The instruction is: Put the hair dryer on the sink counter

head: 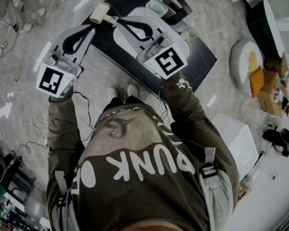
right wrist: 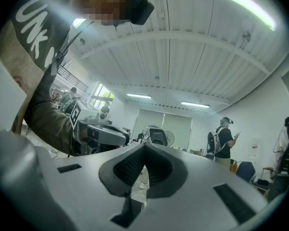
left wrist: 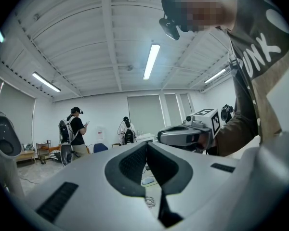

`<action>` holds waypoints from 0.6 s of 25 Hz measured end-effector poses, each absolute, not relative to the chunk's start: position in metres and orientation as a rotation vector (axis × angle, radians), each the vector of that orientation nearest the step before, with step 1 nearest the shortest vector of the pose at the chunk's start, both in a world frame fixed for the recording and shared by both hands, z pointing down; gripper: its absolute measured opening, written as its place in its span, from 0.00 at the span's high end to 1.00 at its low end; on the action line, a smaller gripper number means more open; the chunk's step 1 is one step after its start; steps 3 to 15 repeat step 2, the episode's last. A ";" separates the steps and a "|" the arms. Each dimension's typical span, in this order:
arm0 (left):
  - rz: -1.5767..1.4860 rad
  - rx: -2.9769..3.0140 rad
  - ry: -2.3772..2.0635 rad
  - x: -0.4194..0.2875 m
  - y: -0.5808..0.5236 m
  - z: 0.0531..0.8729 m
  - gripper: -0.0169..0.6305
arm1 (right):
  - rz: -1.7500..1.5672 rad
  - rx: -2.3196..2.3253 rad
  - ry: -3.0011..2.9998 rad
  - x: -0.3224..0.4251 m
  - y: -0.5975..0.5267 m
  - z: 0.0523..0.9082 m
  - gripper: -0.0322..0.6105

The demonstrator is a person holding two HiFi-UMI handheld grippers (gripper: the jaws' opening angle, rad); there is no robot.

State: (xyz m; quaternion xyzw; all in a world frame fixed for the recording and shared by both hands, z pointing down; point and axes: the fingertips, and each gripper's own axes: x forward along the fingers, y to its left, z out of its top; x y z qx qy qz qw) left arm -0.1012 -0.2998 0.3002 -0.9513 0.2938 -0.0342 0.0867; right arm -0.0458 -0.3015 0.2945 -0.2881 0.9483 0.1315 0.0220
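Observation:
In the head view a cream hair dryer (head: pixel 100 13) lies at the far edge of a dark slab (head: pixel 197 57) on the floor ahead of the person's feet. My left gripper (head: pixel 92 29) is held out just below it, shut and holding nothing. My right gripper (head: pixel 119 21) reaches in from the right with its tips close to the dryer's handle, also shut and holding nothing; whether it touches the handle I cannot tell. In both gripper views the jaws meet at the tips, left gripper (left wrist: pixel 147 144) and right gripper (right wrist: pixel 144 146), and the dryer is out of sight there.
A small pale oval dish (head: pixel 157 7) and dark items sit at the slab's far end. Cardboard boxes (head: pixel 269 83) and a white box (head: pixel 238 138) stand to the right. Cables (head: pixel 19 114) trail over the floor at left. People (left wrist: pixel 76 134) stand across the room.

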 end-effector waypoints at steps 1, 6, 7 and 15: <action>-0.102 -2.834 0.875 -0.101 -0.300 0.300 0.97 | 0.407 -0.893 2.937 -0.046 -0.301 0.294 0.94; -0.101 -2.834 0.874 -0.101 -0.300 0.300 0.97 | 0.406 -0.893 2.936 -0.046 -0.301 0.294 0.94; -0.101 -2.834 0.874 -0.101 -0.300 0.300 0.97 | 0.406 -0.893 2.936 -0.046 -0.301 0.294 0.94; -0.101 -2.834 0.874 -0.101 -0.300 0.300 0.97 | 0.406 -0.893 2.936 -0.046 -0.301 0.294 0.94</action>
